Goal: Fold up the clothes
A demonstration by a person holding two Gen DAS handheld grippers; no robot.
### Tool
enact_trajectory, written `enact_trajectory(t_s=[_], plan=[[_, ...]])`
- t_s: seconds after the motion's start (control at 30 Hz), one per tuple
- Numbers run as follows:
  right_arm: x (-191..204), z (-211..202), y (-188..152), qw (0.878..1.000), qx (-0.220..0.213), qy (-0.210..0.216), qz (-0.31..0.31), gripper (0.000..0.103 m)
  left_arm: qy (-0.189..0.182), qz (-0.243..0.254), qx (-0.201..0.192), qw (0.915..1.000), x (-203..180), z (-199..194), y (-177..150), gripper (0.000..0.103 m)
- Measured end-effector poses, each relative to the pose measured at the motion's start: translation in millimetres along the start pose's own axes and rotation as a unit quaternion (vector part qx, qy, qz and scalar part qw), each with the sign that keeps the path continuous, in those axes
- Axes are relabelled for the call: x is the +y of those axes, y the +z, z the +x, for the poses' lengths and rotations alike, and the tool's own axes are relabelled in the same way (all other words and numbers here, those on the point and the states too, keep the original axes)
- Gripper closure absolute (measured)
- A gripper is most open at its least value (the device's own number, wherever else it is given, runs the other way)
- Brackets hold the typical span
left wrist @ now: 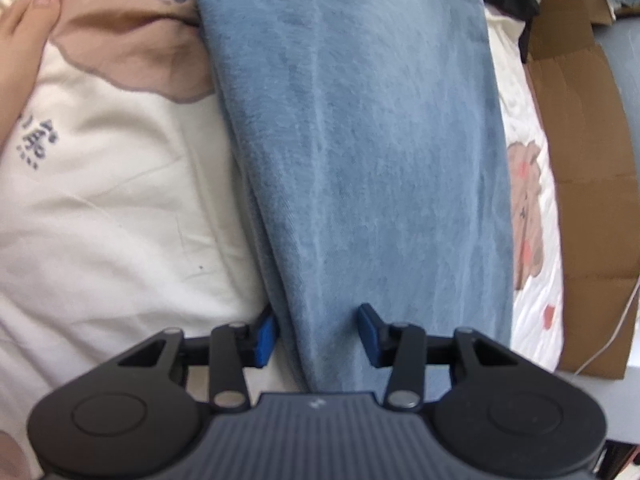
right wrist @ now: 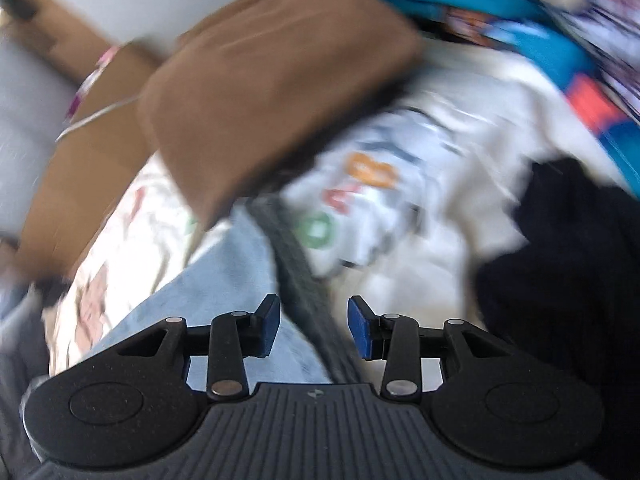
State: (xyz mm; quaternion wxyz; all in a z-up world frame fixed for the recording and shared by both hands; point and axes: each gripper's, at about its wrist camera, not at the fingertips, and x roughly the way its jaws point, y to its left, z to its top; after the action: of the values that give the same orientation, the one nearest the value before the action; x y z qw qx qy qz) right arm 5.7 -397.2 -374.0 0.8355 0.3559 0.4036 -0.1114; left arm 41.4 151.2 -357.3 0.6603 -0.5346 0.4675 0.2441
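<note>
A: Where the left hand-held gripper [left wrist: 318,334] hangs, what sits between its pads?

B: The near end of the folded blue jeans [left wrist: 352,140], lying lengthwise on the cream patterned bedsheet [left wrist: 120,220]. The jaws stand apart; whether the pads press the denim I cannot tell.

A: And the right hand-held gripper [right wrist: 314,328]?

B: Jaws apart, nothing clamped. A dark seam of pale denim [right wrist: 240,264] runs between them. Beyond, blurred, lie a brown garment [right wrist: 272,92], a white printed shirt [right wrist: 400,184] and a black garment [right wrist: 560,272].
</note>
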Motion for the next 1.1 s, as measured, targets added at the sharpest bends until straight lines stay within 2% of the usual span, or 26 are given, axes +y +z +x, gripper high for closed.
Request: enact_trajectory(t_s=[0.23, 0.33, 0.6, 0.67, 0.8, 0.9, 1.1], plan=[[42.0, 38.8, 24.3, 0.996, -0.001, -0.016, -0.087, 0.062, 0.081, 0.054, 0.024, 0.995, -21.7, -20.4, 14.6, 0.059], [54.8, 48.3, 32.6, 0.992, -0.005, -0.02, -0.122, 0.062, 0.118, 0.051, 0.034, 0.9911, -31.4, -28.7, 23.1, 0.058], [66.9, 62.3, 44.3, 0.985, -0.014, -0.034, -0.169, 0.062, 0.129, 0.076, 0.04, 0.9879, -51.7, -43.2, 27.7, 0.056], [68.4, 65.5, 45.2, 0.984, -0.011, -0.034, -0.174, 0.062, 0.127, 0.079, 0.037, 0.9881, -55.3, -45.3, 27.1, 0.05], [69.1, 71.7, 47.6, 0.982, -0.009, -0.033, -0.187, 0.062, 0.143, 0.117, 0.038, 0.982, -65.5, -38.5, 31.6, 0.05], [72.5, 71.3, 50.9, 0.977, -0.021, -0.032, -0.212, 0.062, 0.146, 0.115, 0.031, 0.982, -74.0, -34.1, 38.5, 0.05], [70.5, 72.7, 58.7, 0.973, -0.001, -0.002, -0.23, 0.062, 0.146, 0.136, 0.03, 0.9794, -91.9, -27.2, 32.7, 0.05]])
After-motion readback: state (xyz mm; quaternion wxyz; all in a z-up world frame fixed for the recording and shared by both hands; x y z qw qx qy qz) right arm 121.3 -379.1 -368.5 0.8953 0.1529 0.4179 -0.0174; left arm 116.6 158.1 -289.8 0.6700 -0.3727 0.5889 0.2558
